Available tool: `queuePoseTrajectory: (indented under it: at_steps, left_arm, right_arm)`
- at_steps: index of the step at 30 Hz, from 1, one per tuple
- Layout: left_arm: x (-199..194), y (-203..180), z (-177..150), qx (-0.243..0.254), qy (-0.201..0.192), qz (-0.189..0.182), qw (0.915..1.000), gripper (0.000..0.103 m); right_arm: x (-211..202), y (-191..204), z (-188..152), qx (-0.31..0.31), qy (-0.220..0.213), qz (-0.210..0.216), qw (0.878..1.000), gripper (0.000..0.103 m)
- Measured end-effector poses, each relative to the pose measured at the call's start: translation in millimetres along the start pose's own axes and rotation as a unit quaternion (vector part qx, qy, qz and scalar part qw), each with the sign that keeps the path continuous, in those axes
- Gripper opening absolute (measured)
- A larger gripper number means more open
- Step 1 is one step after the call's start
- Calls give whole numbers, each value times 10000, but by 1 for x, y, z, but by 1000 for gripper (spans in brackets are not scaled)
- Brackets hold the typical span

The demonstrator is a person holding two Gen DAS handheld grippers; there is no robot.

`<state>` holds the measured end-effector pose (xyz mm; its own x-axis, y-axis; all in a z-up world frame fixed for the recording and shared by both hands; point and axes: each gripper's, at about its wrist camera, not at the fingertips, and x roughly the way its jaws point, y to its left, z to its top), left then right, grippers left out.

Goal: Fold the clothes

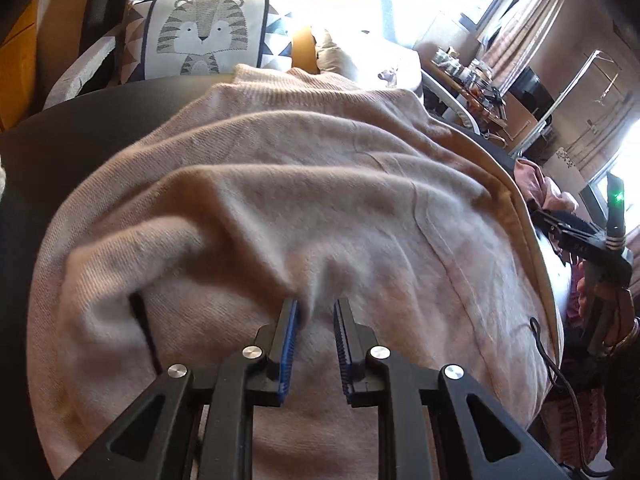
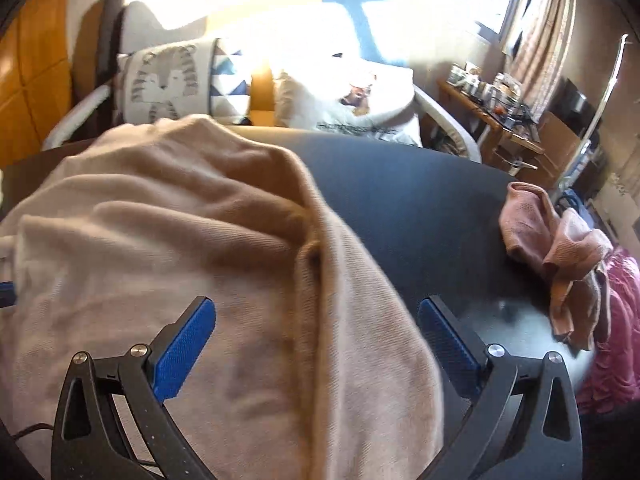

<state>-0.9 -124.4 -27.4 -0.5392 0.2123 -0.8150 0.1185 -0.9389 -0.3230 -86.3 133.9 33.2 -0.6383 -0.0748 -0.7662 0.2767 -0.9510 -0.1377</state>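
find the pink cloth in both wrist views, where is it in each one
Left wrist: the pink cloth is a small crumpled patch at the right edge, beyond the beige sweater.
Right wrist: the pink cloth lies at the right, on the dark table's edge.
Shared landmark: the tiger cushion, upper left in both.
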Motion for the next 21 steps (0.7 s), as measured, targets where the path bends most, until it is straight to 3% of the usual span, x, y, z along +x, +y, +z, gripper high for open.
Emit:
queuePoseTrajectory:
  at_steps: [3,5,10,17,21]
  left_arm:
    - [0,-13,-16,215,-32,158,9996,18]
    - [-3,-16,-22,268,-108,257,9993,18]
    - [-13,-15,-30,173,-199,312,9992,18]
    - [-7,-27,-42,397,-83,148,9991,18]
    - [-7,-28,-49,455,-246,198,9985,18]
  right_arm:
    - [-14,35,-21,-291,62,790,9964,103]
    - [-14,56,-39,-546,206,1072,9925,103]
    - [7,80,-84,-540,819,1189,9880,103]
    - [7,70,-94,-326,615,1326,9887,103]
    - [6,65,-97,-329,572,1342,9888,103]
